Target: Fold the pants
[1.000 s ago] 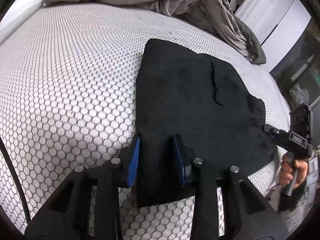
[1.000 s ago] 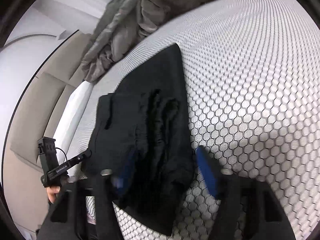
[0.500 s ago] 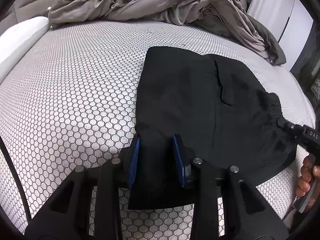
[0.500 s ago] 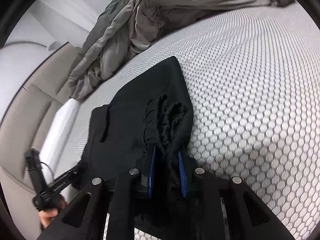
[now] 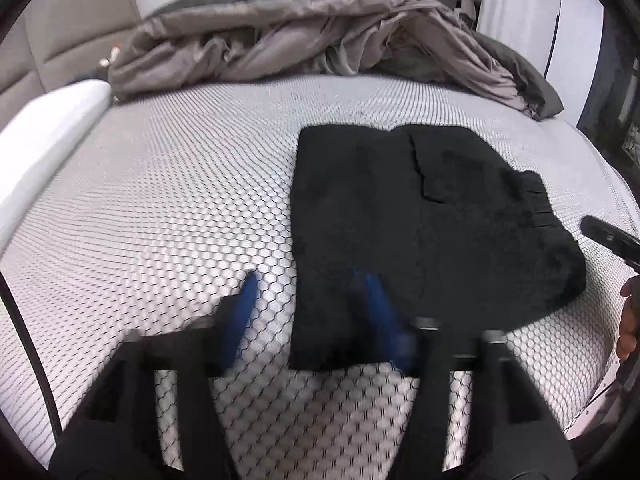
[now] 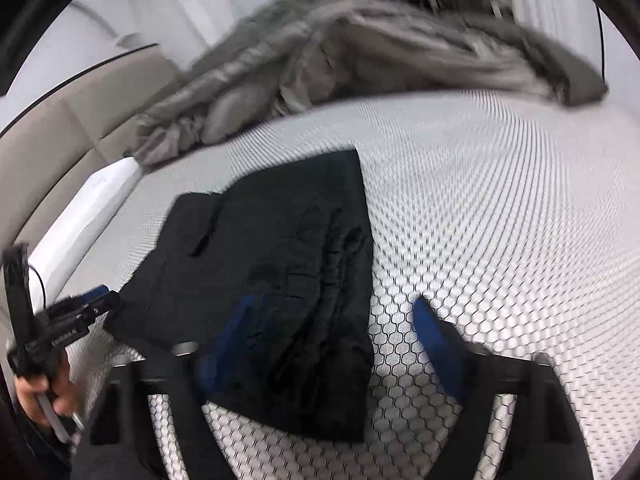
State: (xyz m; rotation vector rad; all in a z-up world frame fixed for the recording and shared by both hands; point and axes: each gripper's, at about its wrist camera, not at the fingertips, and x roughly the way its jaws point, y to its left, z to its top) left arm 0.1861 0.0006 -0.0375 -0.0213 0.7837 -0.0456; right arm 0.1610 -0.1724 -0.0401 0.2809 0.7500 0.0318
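Left wrist view: the left gripper [image 5: 308, 312] has just been opening; its jaws stand apart over the near edge of the black pants [image 5: 420, 232], not pressing them. The pants lie folded and flat on the honeycomb mattress [image 5: 160, 208].

Right wrist view: the right gripper [image 6: 336, 332] has also just been opening, jaws wide, the waistband end between them but free. I judge this the release after a fold; next, only withdrawing or smoothing.
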